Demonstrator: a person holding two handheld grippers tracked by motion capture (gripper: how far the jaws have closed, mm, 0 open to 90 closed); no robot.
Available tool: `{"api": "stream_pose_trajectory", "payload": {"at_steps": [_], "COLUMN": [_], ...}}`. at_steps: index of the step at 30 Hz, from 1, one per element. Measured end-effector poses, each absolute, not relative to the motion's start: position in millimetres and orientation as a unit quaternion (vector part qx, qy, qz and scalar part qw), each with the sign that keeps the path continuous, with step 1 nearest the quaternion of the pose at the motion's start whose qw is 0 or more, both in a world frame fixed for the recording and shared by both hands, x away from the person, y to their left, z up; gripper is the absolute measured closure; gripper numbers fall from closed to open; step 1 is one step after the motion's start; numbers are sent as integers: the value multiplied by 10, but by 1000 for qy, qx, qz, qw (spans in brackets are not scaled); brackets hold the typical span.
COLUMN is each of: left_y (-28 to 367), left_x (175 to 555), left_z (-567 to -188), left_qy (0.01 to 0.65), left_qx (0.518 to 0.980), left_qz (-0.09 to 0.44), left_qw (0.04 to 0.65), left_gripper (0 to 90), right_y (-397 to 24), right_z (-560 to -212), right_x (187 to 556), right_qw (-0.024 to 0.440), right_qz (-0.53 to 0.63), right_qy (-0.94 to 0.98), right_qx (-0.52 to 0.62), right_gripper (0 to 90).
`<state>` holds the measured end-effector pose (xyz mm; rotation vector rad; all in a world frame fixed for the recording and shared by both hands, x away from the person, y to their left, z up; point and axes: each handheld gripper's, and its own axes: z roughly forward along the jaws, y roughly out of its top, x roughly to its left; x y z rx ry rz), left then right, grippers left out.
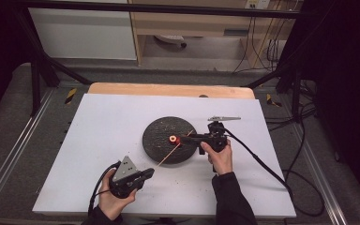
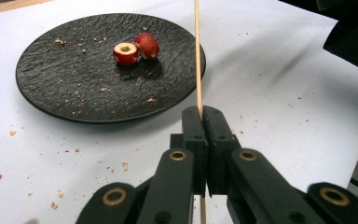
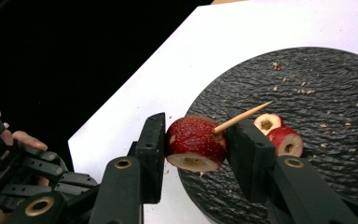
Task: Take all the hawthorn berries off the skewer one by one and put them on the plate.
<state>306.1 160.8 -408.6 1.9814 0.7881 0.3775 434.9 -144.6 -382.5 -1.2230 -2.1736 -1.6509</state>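
A black round plate (image 1: 161, 145) (image 2: 74, 93) (image 3: 326, 93) sits mid-table on a white sheet. Two hollowed red fruit pieces (image 2: 126, 52) (image 3: 286, 141) lie on it side by side. My left gripper (image 1: 148, 173) (image 2: 201, 114) is shut on a thin wooden skewer (image 1: 168, 154) (image 2: 197, 56) that slants up toward the plate. Over the plate's near rim, my right gripper (image 1: 191, 136) (image 3: 196, 140) is shut on a third red fruit piece (image 3: 196, 142). The skewer's pointed tip (image 3: 242, 116) pokes out through that piece.
Crumbs (image 2: 60, 193) are scattered on the white sheet (image 1: 112, 122) and on the plate. A bare wooden strip (image 1: 168, 89) runs along the table's far edge. The right gripper's cable (image 1: 262, 164) trails off to the right.
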Motion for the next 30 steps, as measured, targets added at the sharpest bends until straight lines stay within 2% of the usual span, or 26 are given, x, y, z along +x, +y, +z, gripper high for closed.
{"api": "stream_pose_trajectory", "payload": {"at_steps": [7, 19, 30], "left_y": [1675, 1814, 1955], "left_x": [3038, 3032, 3099], "left_z": [-4105, -4180, -4193], "left_qy": [322, 335, 357], "left_qx": [808, 808, 798], "left_qz": [154, 154, 162], "left_qw": [469, 459, 458], "left_gripper": [884, 883, 883], "right_y": [-1492, -1649, -1648], "right_z": [-3793, -3684, -3661], "right_x": [4417, 4573, 4520], "right_qw": [72, 35, 17], "right_qz": [-551, -546, -543], "right_qy": [-719, -709, -717], "right_qx": [-417, -445, -437], "right_gripper": [600, 600, 600]}}
